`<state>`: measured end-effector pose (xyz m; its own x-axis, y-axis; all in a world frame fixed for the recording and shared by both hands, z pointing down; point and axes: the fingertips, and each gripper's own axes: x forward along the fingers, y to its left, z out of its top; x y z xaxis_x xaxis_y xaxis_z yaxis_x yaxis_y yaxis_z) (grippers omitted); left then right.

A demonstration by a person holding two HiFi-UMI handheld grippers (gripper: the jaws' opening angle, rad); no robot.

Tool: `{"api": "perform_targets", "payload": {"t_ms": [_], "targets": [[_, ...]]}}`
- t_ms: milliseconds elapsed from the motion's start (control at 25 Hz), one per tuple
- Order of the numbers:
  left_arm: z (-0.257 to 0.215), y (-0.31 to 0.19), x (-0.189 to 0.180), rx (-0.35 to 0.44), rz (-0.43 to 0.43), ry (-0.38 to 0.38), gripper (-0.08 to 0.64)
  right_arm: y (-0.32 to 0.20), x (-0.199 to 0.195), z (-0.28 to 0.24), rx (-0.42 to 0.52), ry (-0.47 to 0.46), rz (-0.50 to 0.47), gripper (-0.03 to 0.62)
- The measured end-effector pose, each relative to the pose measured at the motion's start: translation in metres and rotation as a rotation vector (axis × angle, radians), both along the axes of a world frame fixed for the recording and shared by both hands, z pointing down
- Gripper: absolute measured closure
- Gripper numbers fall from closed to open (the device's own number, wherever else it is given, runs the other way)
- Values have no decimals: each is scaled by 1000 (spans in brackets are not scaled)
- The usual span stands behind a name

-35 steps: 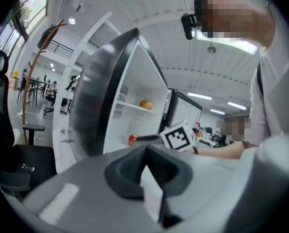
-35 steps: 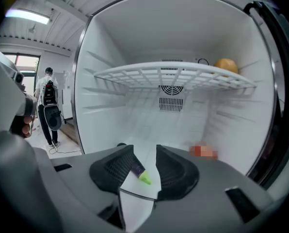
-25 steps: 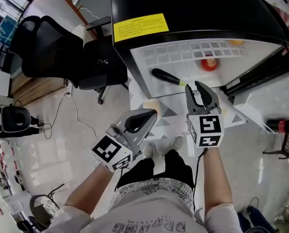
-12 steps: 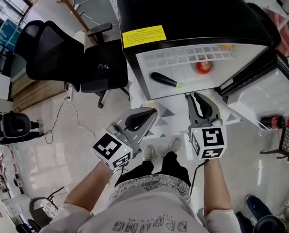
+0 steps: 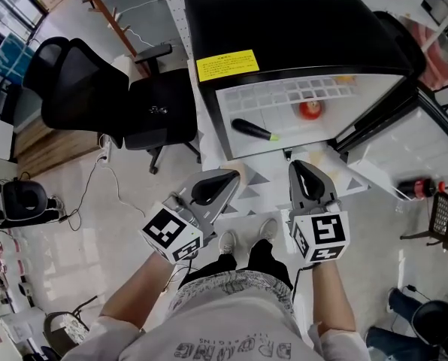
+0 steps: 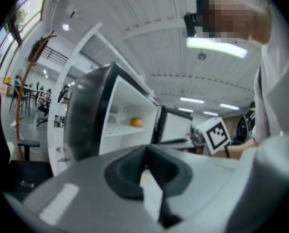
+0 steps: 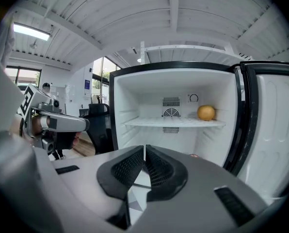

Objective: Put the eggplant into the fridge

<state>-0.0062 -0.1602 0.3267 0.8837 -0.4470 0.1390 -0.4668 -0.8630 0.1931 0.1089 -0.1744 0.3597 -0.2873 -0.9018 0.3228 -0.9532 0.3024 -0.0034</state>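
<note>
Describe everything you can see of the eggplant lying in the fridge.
The eggplant is long, slim and near black, with smooth-looking skin and a yellow-green stem end that points to the head view's lower right. It lies on its side, whole, on the left part of a white shelf inside the open fridge, slantwise to the shelf's front edge. Only the shelf touches it; a round red fruit sits apart to its right.
</note>
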Motion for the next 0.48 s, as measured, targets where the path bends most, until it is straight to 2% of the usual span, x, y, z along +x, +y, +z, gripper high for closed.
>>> {"api": "perform_targets", "payload": {"t_ms": [480], "targets": [[-4, 7, -2, 1, 19, 11, 552, 18, -6, -13, -1, -19, -3, 588]]}}
